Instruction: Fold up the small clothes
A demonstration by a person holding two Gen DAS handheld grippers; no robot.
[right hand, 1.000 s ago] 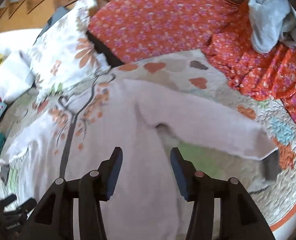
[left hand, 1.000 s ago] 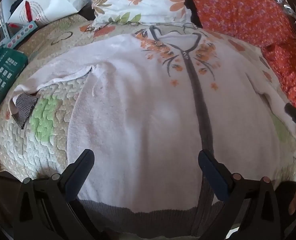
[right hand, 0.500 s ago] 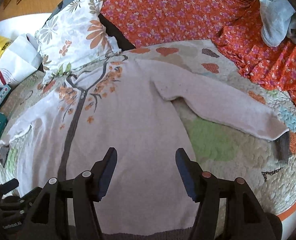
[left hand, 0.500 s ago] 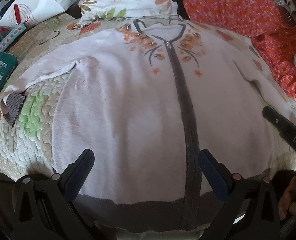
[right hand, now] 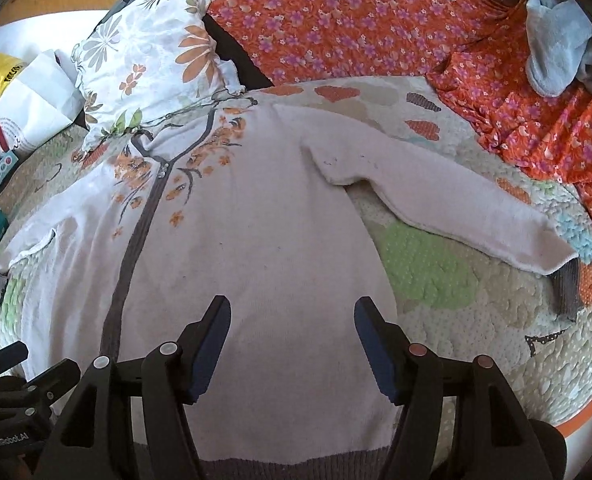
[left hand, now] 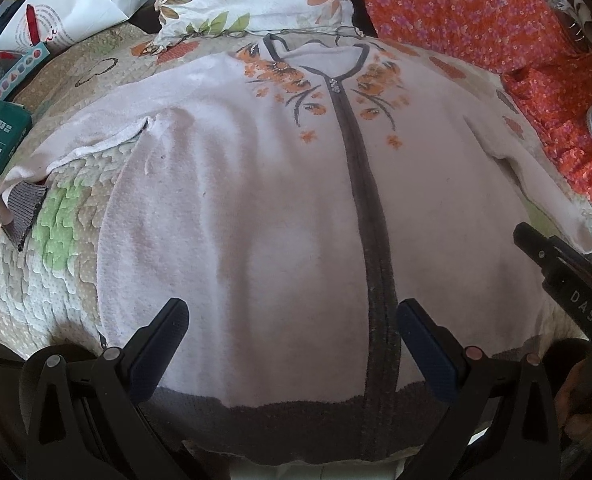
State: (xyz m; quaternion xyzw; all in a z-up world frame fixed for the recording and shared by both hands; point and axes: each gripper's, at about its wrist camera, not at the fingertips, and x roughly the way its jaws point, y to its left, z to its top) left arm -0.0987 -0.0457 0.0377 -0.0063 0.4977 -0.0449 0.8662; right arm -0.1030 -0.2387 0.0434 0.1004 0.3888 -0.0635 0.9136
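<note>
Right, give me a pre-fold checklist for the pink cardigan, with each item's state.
1. Cardigan spread flat, front up: ok.
2. Zip closed: cannot tell at the hem.
3. Right sleeve stretched out, nothing on it: ok.
4. Left sleeve laid smooth: not ok, its grey cuff is turned up.
5. Left gripper open and empty: ok.
6. Right gripper open and empty: ok.

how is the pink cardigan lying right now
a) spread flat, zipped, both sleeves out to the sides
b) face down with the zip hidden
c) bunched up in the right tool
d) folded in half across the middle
a: the pink cardigan lies flat on the quilt, zip closed and facing up, sleeves spread, and both tools open above its hem, gripping nothing.
</note>
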